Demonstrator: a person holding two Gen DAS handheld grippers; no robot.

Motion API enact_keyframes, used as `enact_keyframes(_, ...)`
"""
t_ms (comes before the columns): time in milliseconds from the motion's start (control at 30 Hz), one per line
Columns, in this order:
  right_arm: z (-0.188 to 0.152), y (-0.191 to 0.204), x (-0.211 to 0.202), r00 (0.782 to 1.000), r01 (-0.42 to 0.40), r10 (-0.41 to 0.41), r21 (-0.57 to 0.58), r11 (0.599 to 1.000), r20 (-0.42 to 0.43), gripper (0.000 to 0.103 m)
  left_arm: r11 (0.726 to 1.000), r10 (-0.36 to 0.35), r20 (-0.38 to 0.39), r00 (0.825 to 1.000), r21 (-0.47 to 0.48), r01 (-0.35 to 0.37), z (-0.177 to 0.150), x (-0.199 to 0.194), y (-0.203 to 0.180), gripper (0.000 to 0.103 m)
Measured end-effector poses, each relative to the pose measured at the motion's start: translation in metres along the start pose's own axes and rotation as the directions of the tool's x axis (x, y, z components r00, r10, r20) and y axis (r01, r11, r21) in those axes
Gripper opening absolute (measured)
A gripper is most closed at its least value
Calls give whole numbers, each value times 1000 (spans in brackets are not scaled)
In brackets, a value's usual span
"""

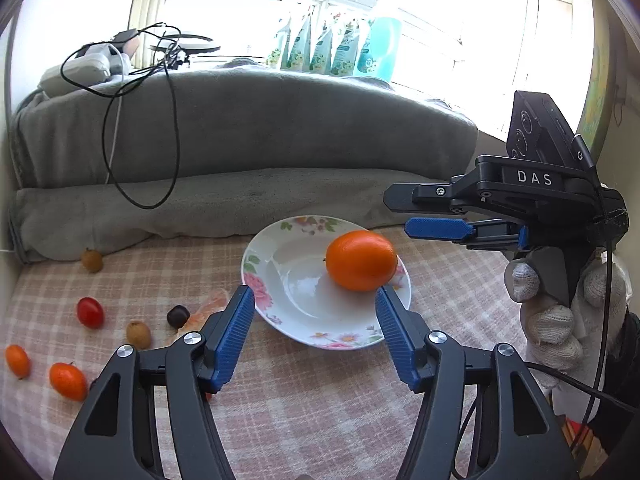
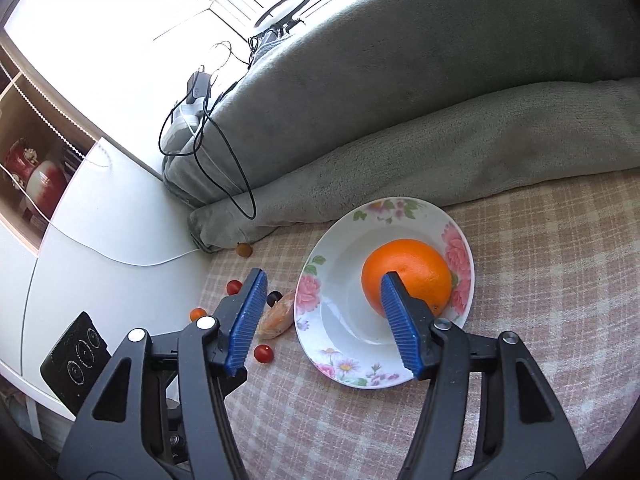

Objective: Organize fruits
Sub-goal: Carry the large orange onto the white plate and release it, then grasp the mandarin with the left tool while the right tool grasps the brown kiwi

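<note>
Here, on the far left of the checked cloth [image 1: 320, 420], the small fruits lie loose and apart: two little orange ones [image 1: 67, 381], a red tomato [image 1: 90, 312], a brown fruit [image 1: 138, 333], a dark one [image 1: 177, 316], and one more brown fruit [image 1: 92, 260] by the grey blanket [image 1: 240, 128]. I judge they wait there to be collected. In the middle stands the flowered plate [image 1: 276, 320], and the big orange [image 1: 361, 260] already rests in it, toward its right side. The left gripper [image 1: 316, 300] hangs before the plate with jaws spread wide, grasping nothing. On the right, the right gripper [image 1: 436, 229], held by a gloved hand [image 1: 556, 312], is near the orange; its own camera shows its jaws spread apart and empty, so the orange seems set down.
</note>
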State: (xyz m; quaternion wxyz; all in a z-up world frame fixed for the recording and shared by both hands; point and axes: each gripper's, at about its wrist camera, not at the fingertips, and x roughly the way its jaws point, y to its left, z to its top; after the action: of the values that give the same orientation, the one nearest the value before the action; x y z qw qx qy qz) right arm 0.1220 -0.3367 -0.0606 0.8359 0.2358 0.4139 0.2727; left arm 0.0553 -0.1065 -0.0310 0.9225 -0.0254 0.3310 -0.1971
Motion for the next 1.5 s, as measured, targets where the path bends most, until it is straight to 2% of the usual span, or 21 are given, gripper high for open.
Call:
enact_keyframes(67, -3, 5, 2, 1000, 9, -9, -18, 1000, -1, 65, 1000, 16, 0, 1000, -6, -16, -3, -4, 4, 66)
enact_keyframes(200, -10, 14, 6, 1000, 30, -30, -56, 998, 2, 75, 999, 40, -3, 999, -28, -40, -10, -12, 16, 69)
enact_keyframes(500, -17, 38, 21, 998, 57, -59, -152, 987, -8, 75, 986, 131, -25, 991, -101, -133, -32, -30, 56, 69)
enact_keyframes(867, -29, 83, 51, 995, 79, -95, -331, 940, -34, 75, 946, 248, -51, 967, -204, -253, -57, -54, 107, 69)
enact_keyframes(1267, -37, 119, 95, 988, 81, -132, -451, 889, -82, 75, 914, 283, -57, 957, -287, -288, -74, -66, 146, 69)
enact_keyframes(1500, -45, 134, 125, 981, 66, -150, -512, 856, -123, 75, 904, 276, -76, 958, -319, -286, -82, -63, 163, 69)
